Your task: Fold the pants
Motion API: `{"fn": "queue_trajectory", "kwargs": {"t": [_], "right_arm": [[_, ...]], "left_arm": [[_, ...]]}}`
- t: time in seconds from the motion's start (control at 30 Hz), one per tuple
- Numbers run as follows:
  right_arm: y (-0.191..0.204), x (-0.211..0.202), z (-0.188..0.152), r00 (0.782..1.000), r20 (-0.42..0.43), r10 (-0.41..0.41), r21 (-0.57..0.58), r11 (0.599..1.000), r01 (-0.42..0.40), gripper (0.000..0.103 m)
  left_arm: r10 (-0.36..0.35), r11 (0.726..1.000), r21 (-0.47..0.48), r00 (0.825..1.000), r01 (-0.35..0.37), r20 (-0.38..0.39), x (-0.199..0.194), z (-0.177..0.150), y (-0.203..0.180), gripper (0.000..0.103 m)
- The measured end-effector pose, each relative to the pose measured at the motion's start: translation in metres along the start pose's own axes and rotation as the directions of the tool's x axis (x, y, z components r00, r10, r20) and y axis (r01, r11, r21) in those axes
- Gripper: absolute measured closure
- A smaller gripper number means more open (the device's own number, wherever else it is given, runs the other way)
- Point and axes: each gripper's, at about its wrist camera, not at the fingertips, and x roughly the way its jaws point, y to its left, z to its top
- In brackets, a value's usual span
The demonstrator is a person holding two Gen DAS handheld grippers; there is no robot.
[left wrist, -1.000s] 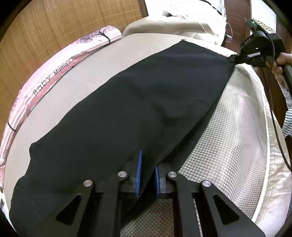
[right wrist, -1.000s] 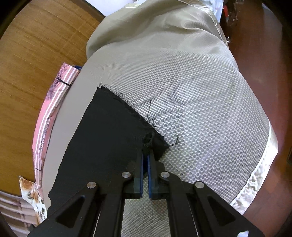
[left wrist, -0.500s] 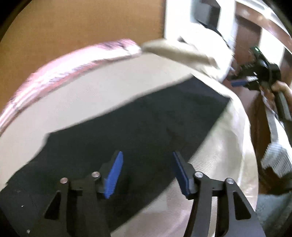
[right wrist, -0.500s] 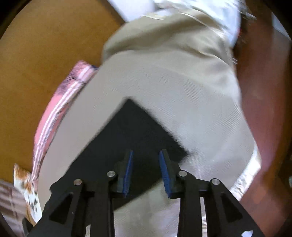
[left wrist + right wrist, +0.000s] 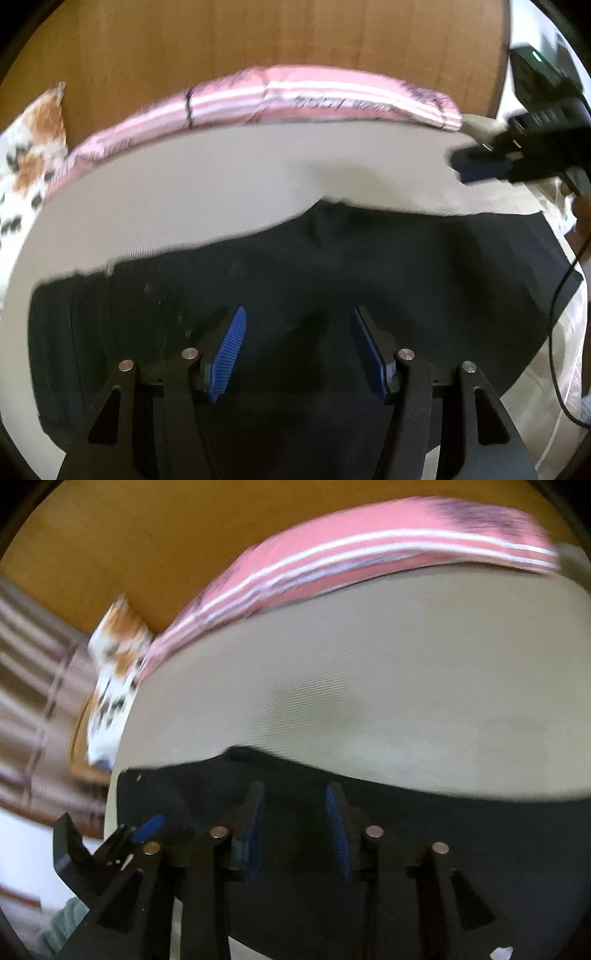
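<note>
A wood-grain wall (image 5: 258, 44) in warm brown filled the top of both wrist views, from 10 to 2 o'clock. Below it, a wide bed under a beige woven cover (image 5: 229, 177) curved across the middle of each frame, its fine ribbed texture softened by motion blur. The black pants (image 5: 332, 273) lay flat on that cover, spread lengthwise from 9 to 3 o'clock in the left wrist view, matte and dark, with a ragged upper edge rising to a small peak near centre; in the right wrist view the same cloth (image 5: 424, 830) filled the lower part from 8 to 4 o'clock. A long pink roll of striped bedding (image 5: 317, 96), printed with blurred dark lettering, ran along the far edge of the bed against the wall. A white cushion with orange and black patches (image 5: 29, 147) sat at 9 o'clock beside the roll's end. The left gripper (image 5: 299, 347) hovered above the pants at 6 o'clock, its ridged blue pads spread wide apart and holding nothing. The right gripper (image 5: 295, 827) likewise stood parted over the cloth, empty, and appeared in the left view at 2 o'clock (image 5: 476, 168), above the cover.
</note>
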Motion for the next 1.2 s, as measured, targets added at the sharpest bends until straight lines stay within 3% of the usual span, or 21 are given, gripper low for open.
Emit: {"fn": "queue_trajectory", "kwargs": {"t": [0.07, 0.33, 0.4, 0.43, 0.47, 0.73, 0.83, 0.97, 1.1, 1.2], "right_arm": [[0.019, 0.028, 0.014, 0.999, -0.050, 0.018, -0.039, 0.999, -0.020, 0.067], [0.043, 0.103, 0.041, 0.978, -0.209, 0.013, -0.106, 0.994, -0.036, 0.061], [0.045, 0.114, 0.041, 0.965, -0.253, 0.063, -0.091, 0.992, -0.088, 0.072], [0.048, 0.115, 0.042, 0.967, -0.250, 0.057, -0.103, 0.991, -0.085, 0.086], [0.050, 0.115, 0.043, 0.970, -0.240, 0.047, -0.120, 0.990, -0.077, 0.089], [0.057, 0.129, 0.043, 0.986, -0.149, -0.069, -0.212, 0.977, 0.036, 0.094], [0.055, 0.125, 0.044, 0.988, -0.143, -0.057, -0.201, 0.979, 0.027, 0.092], [0.049, 0.101, 0.044, 0.993, -0.102, -0.053, -0.143, 0.989, 0.039, 0.073], [0.046, 0.055, 0.033, 0.998, -0.013, -0.055, -0.141, 0.989, 0.053, 0.072], [0.036, 0.035, 0.015, 0.998, -0.003, -0.062, -0.115, 0.991, 0.062, 0.068]], "left_arm": [[0.001, 0.999, -0.045, 0.999, -0.003, -0.042, 0.008, -0.013, 0.013, 0.045], [-0.011, 1.000, -0.016, 1.000, 0.010, -0.018, 0.003, -0.028, 0.011, 0.045], [-0.017, 0.999, -0.028, 1.000, 0.016, -0.019, 0.001, -0.030, 0.010, 0.045], [-0.021, 0.999, -0.036, 1.000, 0.021, -0.018, 0.000, -0.030, 0.010, 0.045], [-0.026, 0.999, -0.043, 1.000, 0.025, -0.017, -0.001, -0.031, 0.010, 0.045], [-0.036, 0.998, -0.058, 0.999, 0.034, -0.018, -0.005, -0.035, 0.012, 0.045], [-0.032, 0.998, -0.051, 0.999, 0.031, -0.018, -0.005, -0.035, 0.011, 0.045], [-0.031, 0.997, -0.071, 0.999, 0.030, -0.017, -0.010, -0.028, 0.016, 0.045], [0.013, 0.996, -0.087, 0.999, -0.010, 0.036, -0.029, -0.020, 0.026, 0.045], [0.031, 0.991, -0.130, 0.999, -0.030, 0.006, -0.032, -0.020, 0.040, 0.045]]}}
